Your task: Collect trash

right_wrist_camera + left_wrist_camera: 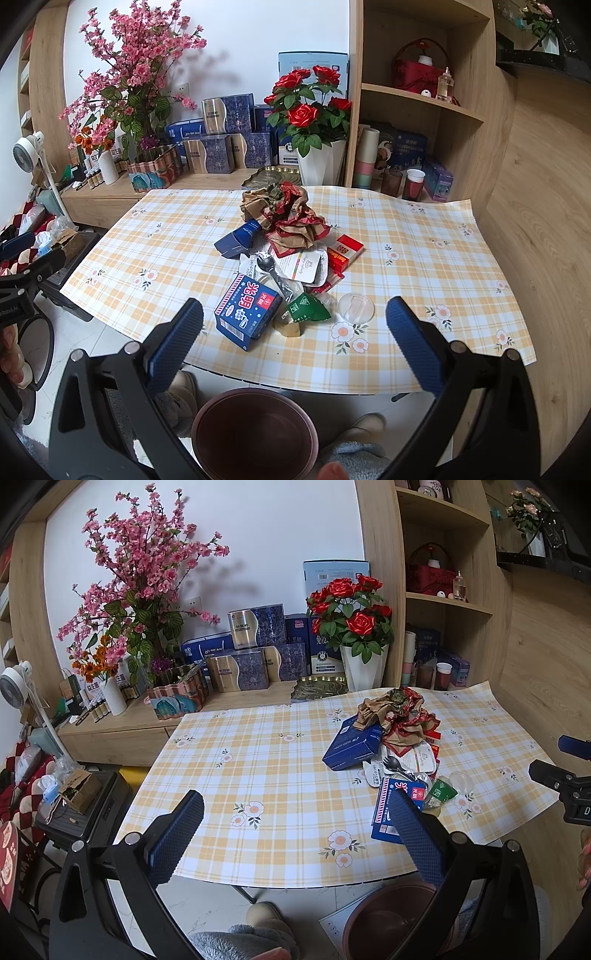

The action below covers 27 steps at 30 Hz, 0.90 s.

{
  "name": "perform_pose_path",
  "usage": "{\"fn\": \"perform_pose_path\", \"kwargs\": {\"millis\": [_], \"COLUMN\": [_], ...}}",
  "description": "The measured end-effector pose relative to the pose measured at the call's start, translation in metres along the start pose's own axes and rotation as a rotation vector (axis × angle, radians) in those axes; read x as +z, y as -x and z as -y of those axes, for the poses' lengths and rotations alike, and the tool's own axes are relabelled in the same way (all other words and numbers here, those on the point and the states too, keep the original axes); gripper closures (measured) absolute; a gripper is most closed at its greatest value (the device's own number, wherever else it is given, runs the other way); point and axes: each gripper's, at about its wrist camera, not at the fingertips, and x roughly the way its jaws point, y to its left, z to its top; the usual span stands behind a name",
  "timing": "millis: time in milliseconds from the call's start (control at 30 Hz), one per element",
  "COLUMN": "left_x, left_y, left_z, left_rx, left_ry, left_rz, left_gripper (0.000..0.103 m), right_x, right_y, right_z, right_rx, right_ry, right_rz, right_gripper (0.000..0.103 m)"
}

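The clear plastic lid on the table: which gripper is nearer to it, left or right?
Right. The right gripper hovers open just before the clear plastic lid; the left gripper is open further to its left.

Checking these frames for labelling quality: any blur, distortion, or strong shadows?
Left wrist view: sharp, heavy fisheye bending of the shelf unit, dark corner vignette, soft blossom shadow on the wall. Right wrist view: equally sharp, the tablecloth edges curve, the trash pile is evenly lit, no glare.
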Motion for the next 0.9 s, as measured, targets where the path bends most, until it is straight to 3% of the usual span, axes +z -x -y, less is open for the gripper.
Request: {"fn": "perform_pose_path", "kwargs": {"millis": [900], "left_x": [0.0028], "left_y": [0.0076], "left_z": [-0.0042], "left_rx": [-0.002], "left_ry": [-0.002], "left_rz": [0.009], "left_gripper": [0.005], "right_x": [0.0015], "right_y": [0.0011], "right_z": [-0.0006], "right_rx": [0.001], "right_ry": [0.0], "right_rz": [0.0], "right_gripper": [0.005]}}
